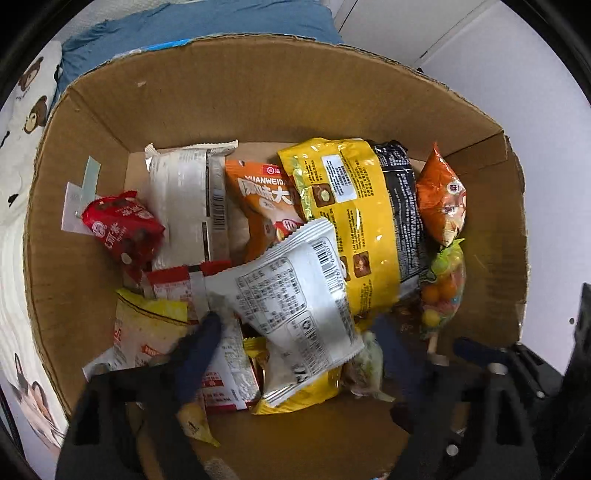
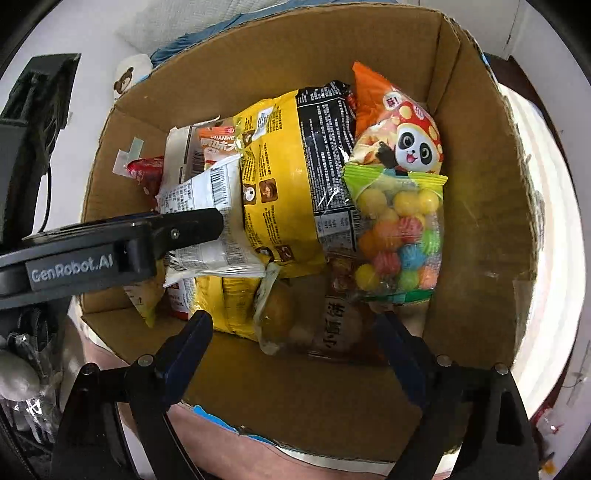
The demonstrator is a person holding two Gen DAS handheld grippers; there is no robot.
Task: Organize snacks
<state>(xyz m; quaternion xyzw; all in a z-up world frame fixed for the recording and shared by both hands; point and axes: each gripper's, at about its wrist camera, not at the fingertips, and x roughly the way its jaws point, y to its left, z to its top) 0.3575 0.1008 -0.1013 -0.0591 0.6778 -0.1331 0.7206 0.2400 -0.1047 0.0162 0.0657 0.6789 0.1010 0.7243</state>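
Observation:
A cardboard box (image 1: 229, 88) holds several snack packs. My left gripper (image 1: 295, 332) is inside it, jaws wide apart around a silver-white packet (image 1: 295, 291) with a barcode; the left finger (image 1: 199, 350) touches the packet's edge. The left gripper also shows in the right wrist view (image 2: 192, 225), over the same packet (image 2: 207, 199). My right gripper (image 2: 295, 325) is open and empty above the box's near part, over a clear pack of brown cakes (image 2: 314, 325). A large yellow bag (image 2: 280, 177), a panda snack bag (image 2: 399, 125) and a bag of coloured balls (image 2: 399, 236) lie beside it.
A red packet (image 1: 125, 225), an orange packet (image 1: 266, 206) and a long white pack (image 1: 181, 199) lie at the box's far left. A blue cloth (image 1: 207, 22) and a bear-print pillow (image 1: 29, 110) lie beyond the box. The box wall (image 2: 480, 206) stands close on the right.

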